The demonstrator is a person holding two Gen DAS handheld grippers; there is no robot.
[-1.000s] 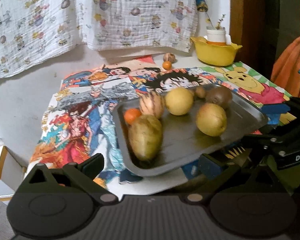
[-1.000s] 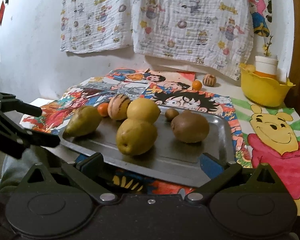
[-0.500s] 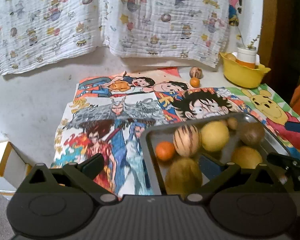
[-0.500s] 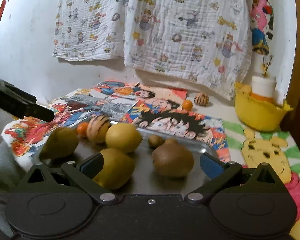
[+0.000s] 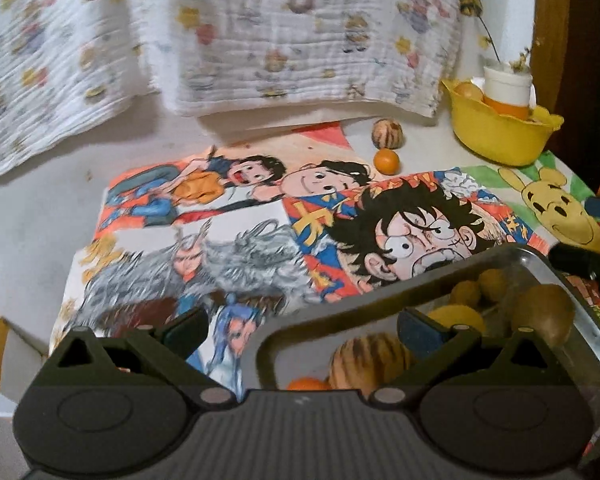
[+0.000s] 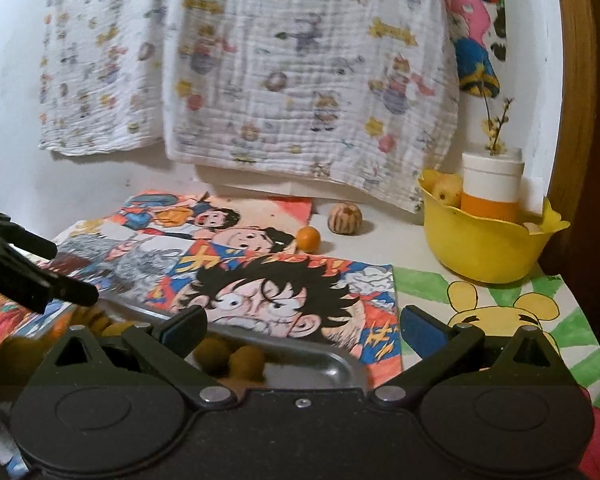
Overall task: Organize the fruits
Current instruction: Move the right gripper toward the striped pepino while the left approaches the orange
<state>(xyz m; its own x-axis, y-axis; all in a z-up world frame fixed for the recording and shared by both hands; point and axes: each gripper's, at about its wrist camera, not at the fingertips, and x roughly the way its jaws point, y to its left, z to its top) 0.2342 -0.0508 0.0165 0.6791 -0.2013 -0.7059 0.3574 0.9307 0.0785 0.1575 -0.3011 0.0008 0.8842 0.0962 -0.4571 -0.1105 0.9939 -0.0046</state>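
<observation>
Left gripper point(image 5: 302, 326) stands with jaws wide apart and nothing between them; the metal tray point(image 5: 400, 286) lies just ahead and to its right, its near rim passing between the fingers, holding a striped fruit point(image 5: 364, 360), a small orange point(image 5: 306, 384), yellow fruits point(image 5: 458, 316) and a brown fruit point(image 5: 546, 312). Right gripper point(image 6: 302, 326) is likewise spread and empty, with the tray's point(image 6: 324, 356) far corner directly below its fingers. Well ahead of both on the table point(image 6: 388, 236), a second striped fruit point(image 6: 345, 219) and a small orange fruit point(image 6: 308, 238) lie near each other, left of the yellow bowl point(image 6: 486, 248).
</observation>
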